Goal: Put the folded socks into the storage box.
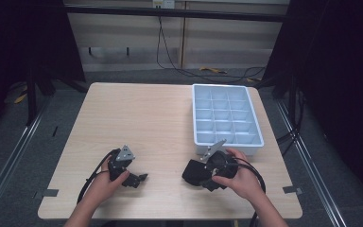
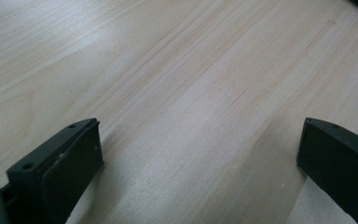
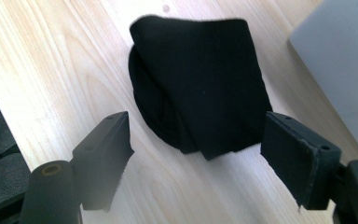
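Observation:
A black folded cloth bundle [image 3: 200, 79] lies on the wooden table [image 1: 151, 118] near its front edge, just in front of the white tray. My right gripper [image 3: 196, 116] stands open, its jaws on either side of the bundle's near end and apart from it. In the high view the bundle [image 1: 191, 171] shows at the left of the right gripper [image 1: 204, 174], which a hand holds. My left gripper [image 1: 141, 178] rests low over the table at the front left. Its jaws are spread wide, and the left gripper [image 2: 200, 123] has nothing but bare wood between them.
A white tray [image 1: 227, 142] divided into several empty compartments stands at the right of the table; its corner [image 3: 340, 60] is close behind the bundle. Dark curtains and floor cables surround the table. Bare wood spans the table's left and middle.

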### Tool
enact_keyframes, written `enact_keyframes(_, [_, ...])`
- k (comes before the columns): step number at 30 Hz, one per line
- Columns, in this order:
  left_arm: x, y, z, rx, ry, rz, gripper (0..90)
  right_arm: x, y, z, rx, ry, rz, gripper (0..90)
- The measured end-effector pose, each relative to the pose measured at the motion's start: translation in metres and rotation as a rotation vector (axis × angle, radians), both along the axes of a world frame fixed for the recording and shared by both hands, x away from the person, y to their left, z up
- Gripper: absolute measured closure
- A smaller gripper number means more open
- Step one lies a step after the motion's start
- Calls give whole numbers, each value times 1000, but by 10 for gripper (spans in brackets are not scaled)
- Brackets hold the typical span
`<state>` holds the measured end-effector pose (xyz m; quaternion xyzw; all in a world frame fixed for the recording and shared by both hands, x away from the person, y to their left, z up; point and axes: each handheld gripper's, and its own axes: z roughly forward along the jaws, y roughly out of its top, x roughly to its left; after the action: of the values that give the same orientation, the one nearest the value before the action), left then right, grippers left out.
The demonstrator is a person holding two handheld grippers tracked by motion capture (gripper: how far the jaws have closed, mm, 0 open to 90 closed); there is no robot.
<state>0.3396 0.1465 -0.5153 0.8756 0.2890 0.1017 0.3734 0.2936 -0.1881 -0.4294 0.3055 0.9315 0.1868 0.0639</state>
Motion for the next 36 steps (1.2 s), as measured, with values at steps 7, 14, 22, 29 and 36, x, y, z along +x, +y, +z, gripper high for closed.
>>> enact_keyframes(7, [0, 0, 0, 1, 0, -1, 0, 4, 14, -1, -10, 15, 31, 281])
enact_keyframes(14, [0, 0, 0, 1, 0, -1, 0, 9, 27, -10, -17, 42, 64, 397])
enact_keyframes(22, [0, 0, 0, 2, 0, -1, 0, 10, 35, -19, -85, 43, 98, 559])
enact_keyframes(29, [0, -1, 0, 1, -4, 1, 0, 15, 32, -16, -84, 115, 64, 791])
enact_keyframes(36, [0, -1, 0, 1, -4, 1, 0, 19, 26, -13, -66, 148, 40, 819])
